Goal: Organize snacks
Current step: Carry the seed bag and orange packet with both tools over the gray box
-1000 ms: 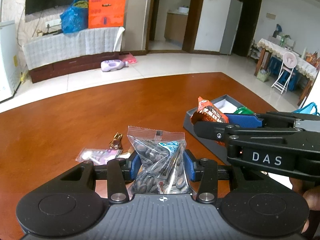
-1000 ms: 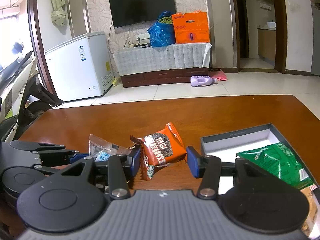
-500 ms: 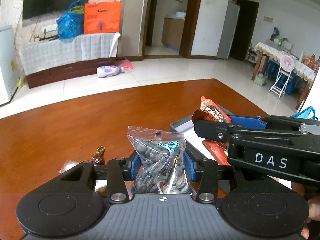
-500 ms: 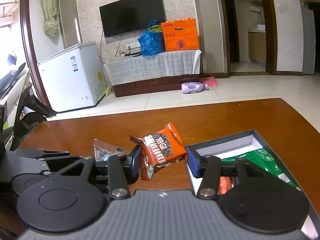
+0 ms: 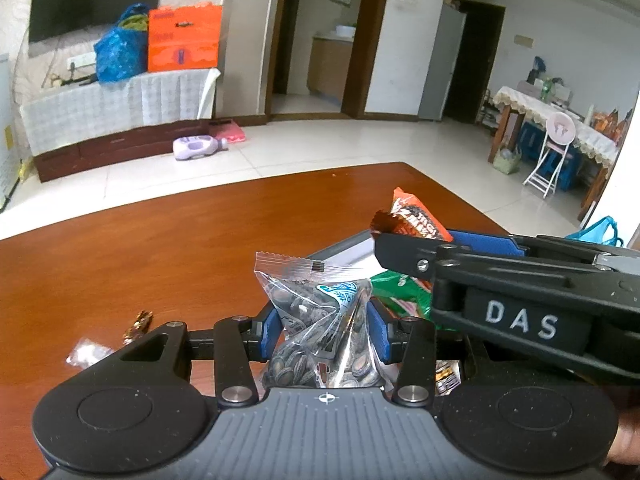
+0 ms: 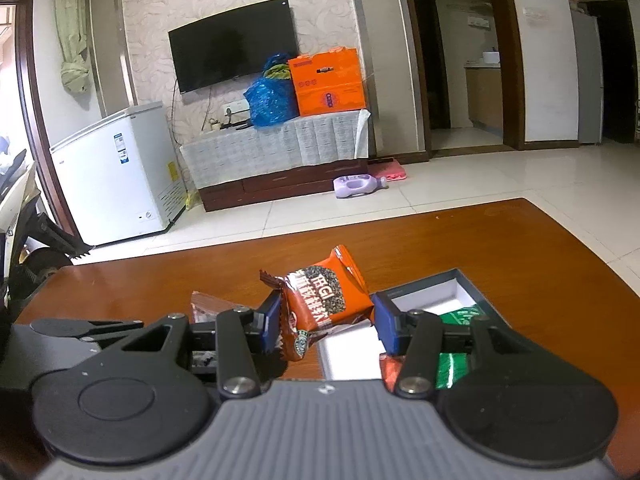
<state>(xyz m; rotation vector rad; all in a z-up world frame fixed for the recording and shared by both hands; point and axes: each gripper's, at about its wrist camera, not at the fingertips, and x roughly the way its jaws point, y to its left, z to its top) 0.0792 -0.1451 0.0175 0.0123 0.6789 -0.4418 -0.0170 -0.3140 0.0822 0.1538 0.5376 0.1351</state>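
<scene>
bench: reddish-brown polished wood, curved far edge, pale tiled floor beyond it
box: shallow open box, dark grey walls and white inside, resting on the bench toward its right side
in the box: a green packet lies on the white bottom; a red-orange wrapper edge shows beside it
loose on the bench, left part: a small gold-brown wrapped sweet and, just beside it, a small clear packet, blurred
rest of the surface: bare wood with window glare
</scene>
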